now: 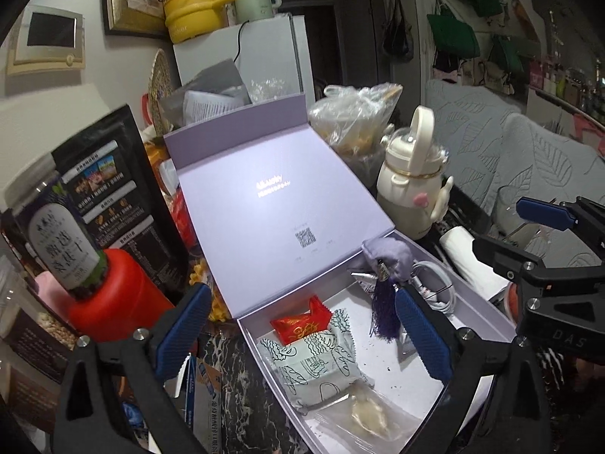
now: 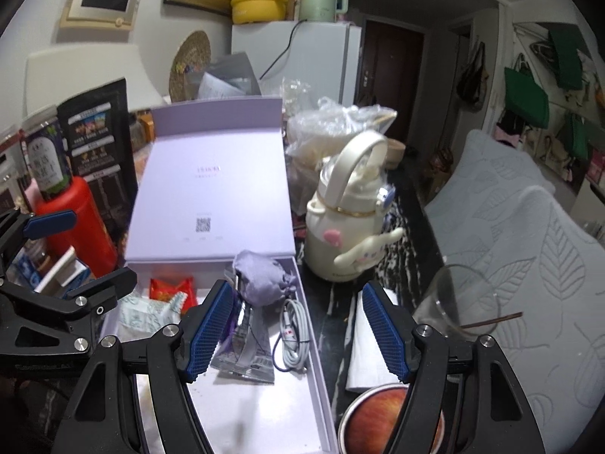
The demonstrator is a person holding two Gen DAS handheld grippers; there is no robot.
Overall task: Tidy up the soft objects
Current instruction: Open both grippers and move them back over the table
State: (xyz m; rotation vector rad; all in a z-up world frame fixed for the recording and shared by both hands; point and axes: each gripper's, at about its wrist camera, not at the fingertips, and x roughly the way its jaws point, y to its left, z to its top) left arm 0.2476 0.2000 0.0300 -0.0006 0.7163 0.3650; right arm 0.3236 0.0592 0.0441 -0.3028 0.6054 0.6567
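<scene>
A lilac box [image 1: 472, 295] stands with its lid up. Inside lie a red snack packet [image 1: 302, 325], a white patterned packet [image 1: 321, 359], a clear packet [image 1: 366, 416], a lilac fabric pouch [image 1: 389, 261] with a purple tassel [image 1: 382, 314], and a white cable [image 1: 438, 291]. My left gripper [image 1: 302, 333] hovers open above the packets, holding nothing. My right gripper [image 2: 297, 335] hangs open over the box's right wall [image 2: 314, 340], near the pouch [image 2: 261, 280], the cable [image 2: 291, 340] and silvery sachets [image 2: 245, 355]. Nothing is between its fingers.
A cream bottle with a handle [image 2: 348, 227] and a plastic bag [image 2: 332, 132] stand right of the box. A red container [image 1: 121, 295], a jar and a black pouch [image 1: 109, 189] crowd the left. A glass [image 2: 461, 302], an apple [image 2: 378, 423] and a grey sofa [image 2: 529, 265] lie right.
</scene>
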